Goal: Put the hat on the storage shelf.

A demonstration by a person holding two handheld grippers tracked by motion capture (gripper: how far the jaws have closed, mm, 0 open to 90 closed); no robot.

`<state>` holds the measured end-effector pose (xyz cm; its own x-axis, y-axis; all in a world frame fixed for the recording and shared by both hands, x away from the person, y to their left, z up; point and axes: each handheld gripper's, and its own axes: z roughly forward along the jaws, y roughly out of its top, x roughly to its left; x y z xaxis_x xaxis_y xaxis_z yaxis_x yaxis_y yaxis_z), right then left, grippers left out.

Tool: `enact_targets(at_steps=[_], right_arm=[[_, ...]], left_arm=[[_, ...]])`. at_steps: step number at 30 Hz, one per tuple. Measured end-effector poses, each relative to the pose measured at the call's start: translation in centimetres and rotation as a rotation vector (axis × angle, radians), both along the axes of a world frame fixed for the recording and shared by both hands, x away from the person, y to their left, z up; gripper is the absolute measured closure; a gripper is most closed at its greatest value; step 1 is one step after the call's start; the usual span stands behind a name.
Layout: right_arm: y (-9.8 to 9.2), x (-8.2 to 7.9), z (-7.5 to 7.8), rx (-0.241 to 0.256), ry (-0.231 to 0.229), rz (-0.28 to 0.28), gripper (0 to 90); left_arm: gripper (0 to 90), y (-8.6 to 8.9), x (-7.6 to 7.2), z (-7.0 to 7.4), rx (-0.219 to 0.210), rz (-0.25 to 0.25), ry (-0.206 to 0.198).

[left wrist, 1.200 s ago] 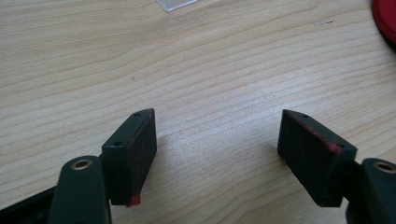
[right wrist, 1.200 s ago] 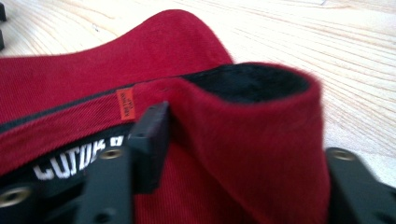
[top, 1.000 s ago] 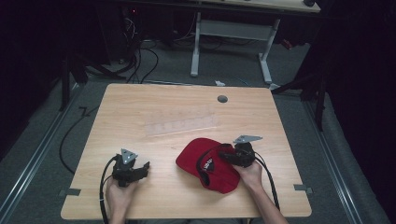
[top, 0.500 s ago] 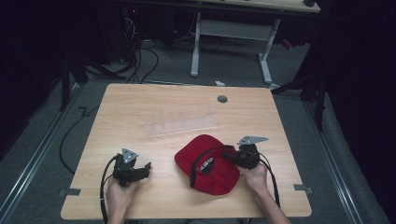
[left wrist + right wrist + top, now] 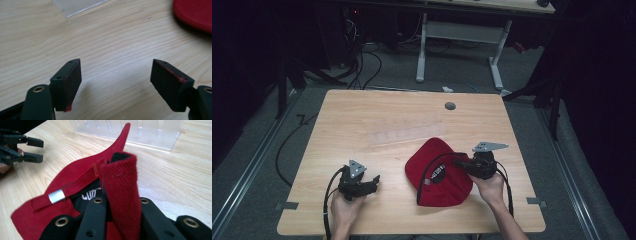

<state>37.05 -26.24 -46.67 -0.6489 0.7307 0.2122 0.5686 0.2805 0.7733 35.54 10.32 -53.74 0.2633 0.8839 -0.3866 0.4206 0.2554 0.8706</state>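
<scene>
— Where was the red cap (image 5: 439, 172)?
— It lay on the wooden table (image 5: 362, 115), toward the near right, just in front of a clear plastic rack (image 5: 404, 134).
— And the right gripper (image 5: 462, 163)?
— Its jaws were closed on a fold of the cap's red fabric.
— The left gripper (image 5: 373, 181)?
— Jaws wide apart, holding nothing, well left of the cap.

Wooden table (image 5: 362, 120); clear slotted rack (image 5: 407, 134) mid-table; grey grommet (image 5: 450, 106) near far edge.
</scene>
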Motion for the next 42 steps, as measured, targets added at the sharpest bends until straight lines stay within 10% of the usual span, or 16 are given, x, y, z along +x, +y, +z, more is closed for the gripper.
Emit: enact_targets(at_steps=[18,42], right_arm=[[0.8,-0.4,3.9,0.004,-0.043,0.008,85.2],[3.1,-0.1,6.1,0.026,-0.05,0.017,85.1]], left_arm=[[19.4,-6.5,-1.8,1.0,0.029,-0.196,-0.052],[13.4,-9.7,-1.9,1.4,-0.021,-0.231,-0.086]])
